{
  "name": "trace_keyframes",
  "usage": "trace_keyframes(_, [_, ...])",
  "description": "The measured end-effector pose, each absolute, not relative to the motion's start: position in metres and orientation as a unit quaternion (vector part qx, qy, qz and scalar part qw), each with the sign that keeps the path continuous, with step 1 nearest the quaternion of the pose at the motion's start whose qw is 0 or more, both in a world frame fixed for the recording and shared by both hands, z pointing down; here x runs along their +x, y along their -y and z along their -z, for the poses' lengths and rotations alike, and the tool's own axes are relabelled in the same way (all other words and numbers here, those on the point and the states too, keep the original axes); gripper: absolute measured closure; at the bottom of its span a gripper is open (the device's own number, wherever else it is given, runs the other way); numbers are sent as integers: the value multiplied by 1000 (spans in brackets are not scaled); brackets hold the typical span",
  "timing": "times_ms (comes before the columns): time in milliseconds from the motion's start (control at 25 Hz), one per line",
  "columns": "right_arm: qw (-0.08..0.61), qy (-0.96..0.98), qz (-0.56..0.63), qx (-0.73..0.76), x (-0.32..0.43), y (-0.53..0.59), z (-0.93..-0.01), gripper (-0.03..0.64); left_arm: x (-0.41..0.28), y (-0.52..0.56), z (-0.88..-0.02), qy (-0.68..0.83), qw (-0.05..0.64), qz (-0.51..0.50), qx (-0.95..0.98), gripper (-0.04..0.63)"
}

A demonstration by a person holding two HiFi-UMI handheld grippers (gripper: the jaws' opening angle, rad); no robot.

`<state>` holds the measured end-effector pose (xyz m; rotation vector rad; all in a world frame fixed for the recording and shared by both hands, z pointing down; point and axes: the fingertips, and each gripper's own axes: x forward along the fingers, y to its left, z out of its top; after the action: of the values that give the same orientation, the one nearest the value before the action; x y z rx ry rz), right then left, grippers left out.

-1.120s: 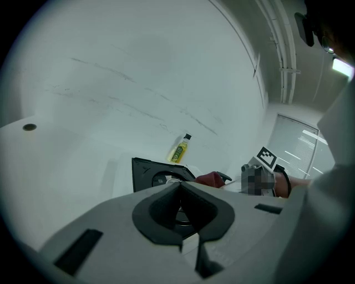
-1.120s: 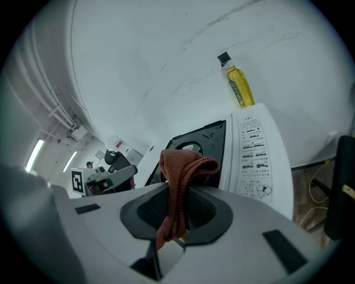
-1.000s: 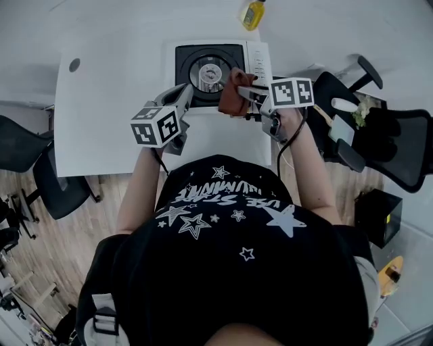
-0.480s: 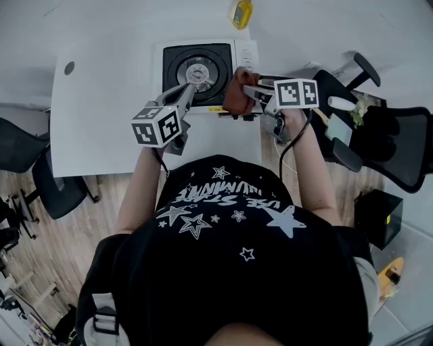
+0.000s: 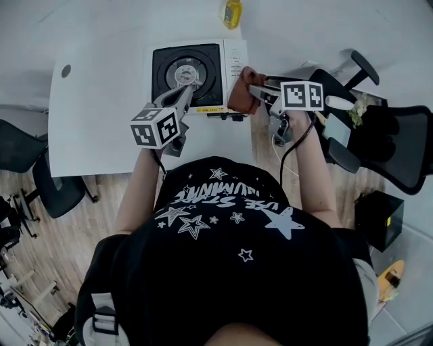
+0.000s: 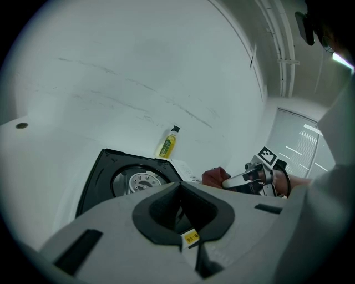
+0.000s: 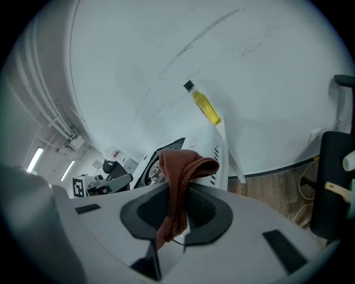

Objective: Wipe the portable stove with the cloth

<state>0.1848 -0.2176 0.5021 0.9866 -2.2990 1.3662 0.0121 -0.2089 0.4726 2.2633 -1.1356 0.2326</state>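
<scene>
The portable stove (image 5: 233, 64), white with a black top and a round burner, sits on the white table (image 5: 95, 108). My right gripper (image 5: 254, 91) is shut on a brown cloth (image 5: 241, 93) that hangs against the stove's right edge. In the right gripper view the cloth (image 7: 180, 172) droops between the jaws with the stove (image 7: 194, 145) just behind. My left gripper (image 5: 185, 88) is shut and holds nothing, its tips over the front of the black top. The left gripper view shows the stove (image 6: 105, 166), the cloth (image 6: 213, 176) and the right gripper (image 6: 244, 178).
A yellow bottle (image 5: 232, 12) stands on the table behind the stove. A black office chair (image 5: 385, 138) with items on it is close at the right, another chair (image 5: 27, 162) at the left. A round hole (image 5: 65, 69) marks the table's far left.
The cloth in my right gripper has moved from over the stove's right part to its right edge. The left gripper's tips now sit further in over the black top.
</scene>
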Motion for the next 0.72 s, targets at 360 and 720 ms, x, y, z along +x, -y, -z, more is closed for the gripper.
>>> trace_keyframes(360, [131, 809, -464, 337, 206, 226, -490, 549, 15, 197, -474, 452, 295, -87, 837, 588])
trace_keyframes(720, [134, 846, -433, 281, 155, 238, -467, 549, -34, 168, -475, 516, 301, -70, 799, 588])
